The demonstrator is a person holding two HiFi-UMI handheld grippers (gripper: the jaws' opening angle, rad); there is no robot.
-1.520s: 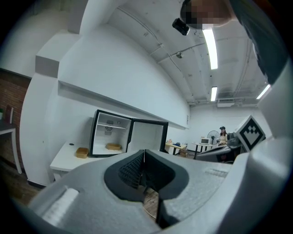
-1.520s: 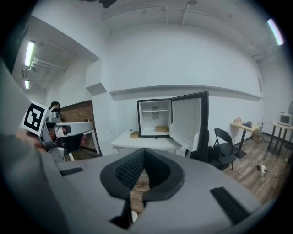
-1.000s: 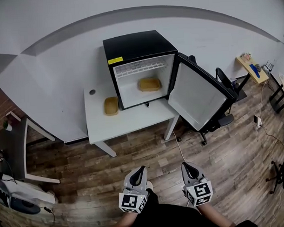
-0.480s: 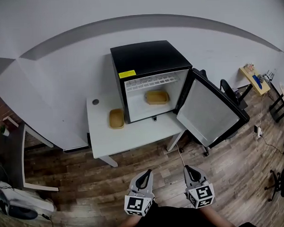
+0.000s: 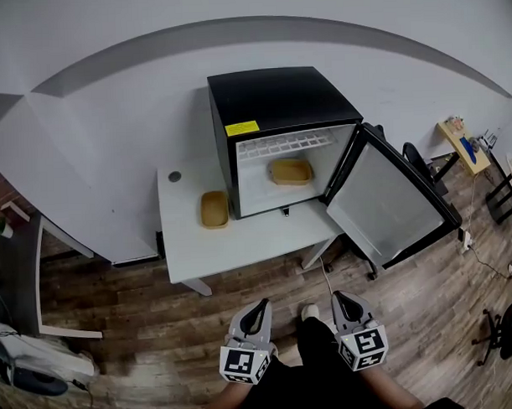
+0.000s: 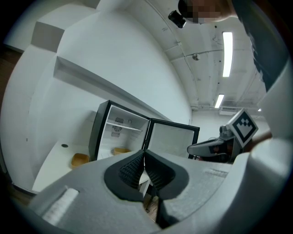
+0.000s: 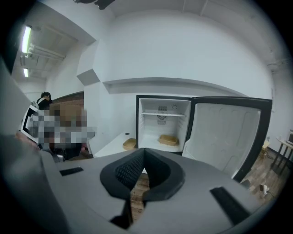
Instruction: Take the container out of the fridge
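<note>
A black mini fridge [image 5: 282,98] stands on a white table [image 5: 241,246] with its door [image 5: 399,207] swung open to the right. A tan container [image 5: 290,171] lies on the fridge floor, also seen as the tan container [image 7: 168,139] in the right gripper view and the tan container [image 6: 121,150] in the left gripper view. My left gripper [image 5: 259,306] and right gripper [image 5: 338,298] hover over the wood floor, well short of the table. Both are shut and empty, as the left gripper [image 6: 144,154] and right gripper [image 7: 143,152] show in their own views.
A second tan container [image 5: 214,208] lies on the table left of the fridge, by a round hole [image 5: 174,175]. Office chairs [image 5: 414,165] stand behind the open door. A dark desk [image 5: 15,275] is at the left. A person stands at the left of the right gripper view.
The fridge and table have shifted rightward in the head view as I moved across the floor. Both grippers stay low in the view, shut and empty.
</note>
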